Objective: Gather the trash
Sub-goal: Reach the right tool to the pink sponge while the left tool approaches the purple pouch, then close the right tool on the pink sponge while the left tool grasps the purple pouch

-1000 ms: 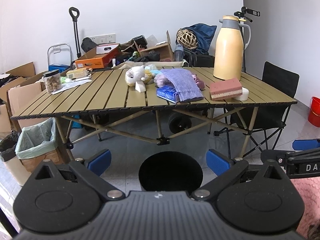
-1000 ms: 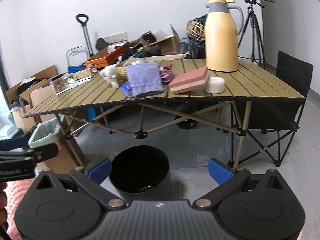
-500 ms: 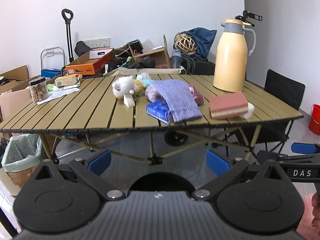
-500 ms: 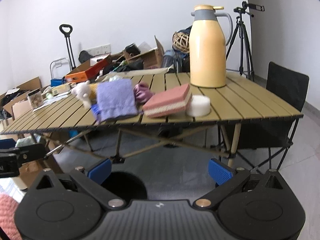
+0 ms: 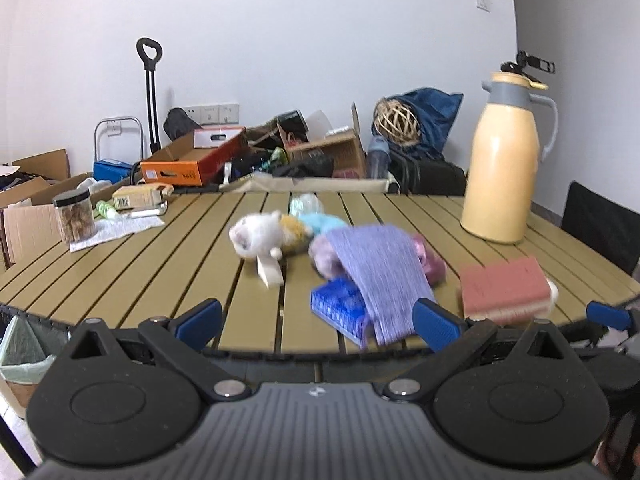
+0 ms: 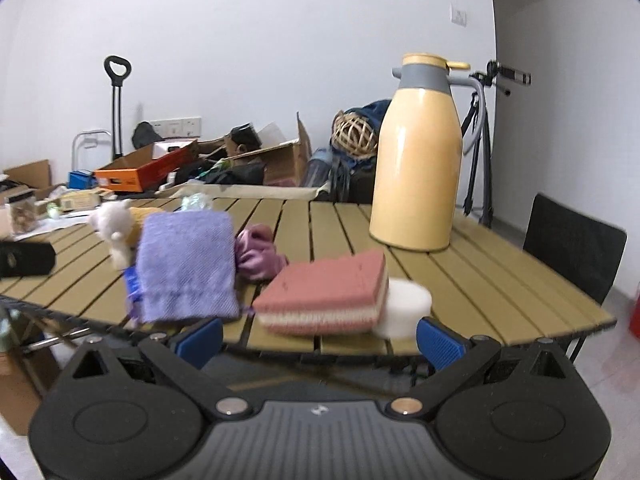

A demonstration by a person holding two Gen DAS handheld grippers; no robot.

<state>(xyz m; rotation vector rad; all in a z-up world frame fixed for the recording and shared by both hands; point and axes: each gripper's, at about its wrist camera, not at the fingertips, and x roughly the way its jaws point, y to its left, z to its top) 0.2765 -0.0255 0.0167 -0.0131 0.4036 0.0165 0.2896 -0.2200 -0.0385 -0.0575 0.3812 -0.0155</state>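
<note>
Currently, left wrist view: left gripper has its blue-padded fingers spread wide, nothing between them, hovering at the near edge of the slatted table. On the table ahead: a white plush toy beside a small white card, a purple towel draped over a blue packet, a pink crumpled cloth just behind the towel, and a pink sponge to the right near the table edge. A yellow thermos stands upright at the far right; a jar sits on paper at the far left. A lined bin is partly visible on the floor at lower left. The tip of the right gripper shows at the right edge. Right wrist view: the right gripper's fingers are likewise wide apart and empty, just short of the table edge. Directly ahead lies the pink sponge, touching a white round piece on its right; the purple towel is to the left, pink cloth behind it, thermos upright further back. Frames are motion-blurred, so small items are hard to identify.
</note>
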